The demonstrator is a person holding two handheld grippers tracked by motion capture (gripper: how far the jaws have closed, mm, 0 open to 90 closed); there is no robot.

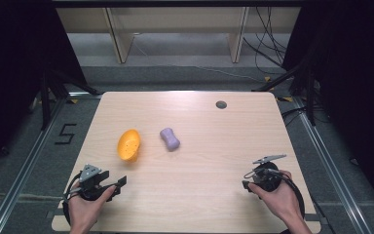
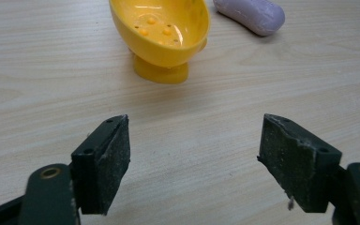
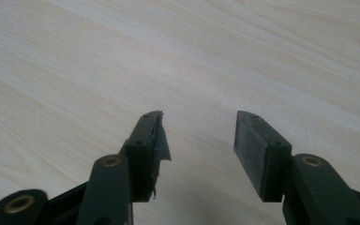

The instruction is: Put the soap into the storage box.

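A yellow soap dish [image 1: 128, 145] on a short foot stands tilted on the wooden table [image 1: 214, 146], left of centre. Just right of it lies a purple, bone-shaped bar of soap [image 1: 169, 138]. In the left gripper view the dish [image 2: 161, 33] shows small holes in its bowl, with the soap [image 2: 251, 14] behind it to the right. My left gripper [image 1: 118, 184] is near the front left edge, open [image 2: 194, 140], aimed at the dish and apart from it. My right gripper [image 1: 247, 185] is at the front right, open [image 3: 199, 131] over bare wood.
A small round grey grommet [image 1: 221, 104] sits in the table's far right part. Beyond the far edge are wooden shelf legs [image 1: 119, 41] and loose cables [image 1: 268, 48]. A "5" mark [image 1: 65, 133] is on the floor to the left.
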